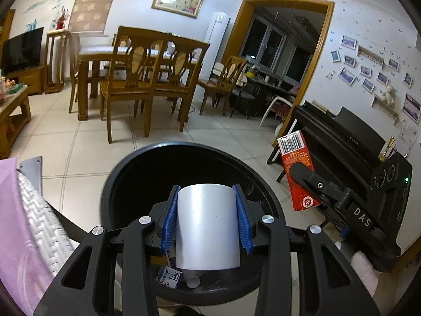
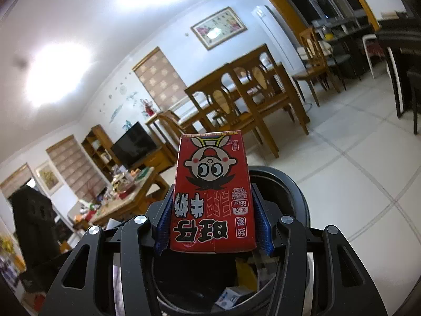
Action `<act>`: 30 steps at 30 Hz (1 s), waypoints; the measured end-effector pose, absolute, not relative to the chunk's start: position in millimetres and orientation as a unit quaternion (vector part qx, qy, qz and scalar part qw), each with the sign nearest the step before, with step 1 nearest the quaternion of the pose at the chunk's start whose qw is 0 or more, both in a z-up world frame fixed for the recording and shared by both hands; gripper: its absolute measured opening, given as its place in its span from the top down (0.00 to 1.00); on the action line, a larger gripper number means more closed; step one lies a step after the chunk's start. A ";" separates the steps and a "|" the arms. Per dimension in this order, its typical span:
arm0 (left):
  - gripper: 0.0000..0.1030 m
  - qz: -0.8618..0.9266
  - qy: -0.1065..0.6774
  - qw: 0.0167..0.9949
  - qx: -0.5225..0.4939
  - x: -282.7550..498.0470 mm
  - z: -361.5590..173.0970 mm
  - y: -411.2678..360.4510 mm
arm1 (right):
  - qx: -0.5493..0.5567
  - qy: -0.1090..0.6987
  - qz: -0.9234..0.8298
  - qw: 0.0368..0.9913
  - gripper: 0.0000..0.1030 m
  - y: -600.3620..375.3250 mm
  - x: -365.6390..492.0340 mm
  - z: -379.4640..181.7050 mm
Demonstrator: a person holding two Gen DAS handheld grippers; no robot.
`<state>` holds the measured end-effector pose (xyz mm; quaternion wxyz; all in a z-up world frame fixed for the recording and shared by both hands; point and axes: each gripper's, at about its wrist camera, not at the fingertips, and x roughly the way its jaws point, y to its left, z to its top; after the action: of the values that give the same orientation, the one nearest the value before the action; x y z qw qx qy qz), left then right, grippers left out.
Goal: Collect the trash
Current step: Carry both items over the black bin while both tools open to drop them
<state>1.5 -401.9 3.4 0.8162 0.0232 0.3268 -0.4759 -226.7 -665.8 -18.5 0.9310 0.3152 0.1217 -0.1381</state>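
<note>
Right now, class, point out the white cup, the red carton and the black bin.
white cup (image 1: 208,226), left wrist view, side wall.
red carton (image 2: 211,192), right wrist view, printed front.
black bin (image 1: 158,150), left wrist view, far rim.

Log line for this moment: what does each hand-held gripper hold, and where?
left hand-held gripper: shut on white cup | right hand-held gripper: shut on red carton | both over black bin | bin: holds trash
</note>
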 end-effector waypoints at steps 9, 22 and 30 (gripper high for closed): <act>0.61 -0.466 0.352 0.810 0.053 1.2 -19.8 -422.7 | 0.334 0.140 -0.128 0.923 0.49 -674.3 -202.5 -42.6; 0.61 -0.456 0.361 0.810 0.077 -1.2 -27.5 -429.2 | 0.333 0.164 -0.112 0.922 0.48 -668.7 -171.0 -47.6; 0.52 -0.446 0.356 0.817 0.085 -5.4 -23.3 -427.1 | 0.335 0.158 -0.113 0.922 0.38 -671.8 -164.6 -44.4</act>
<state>-5.4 -427.1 -23.3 0.8169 0.0846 0.3555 -0.4463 -164.6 -671.8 -44.4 0.9219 0.3352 0.1585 -0.1125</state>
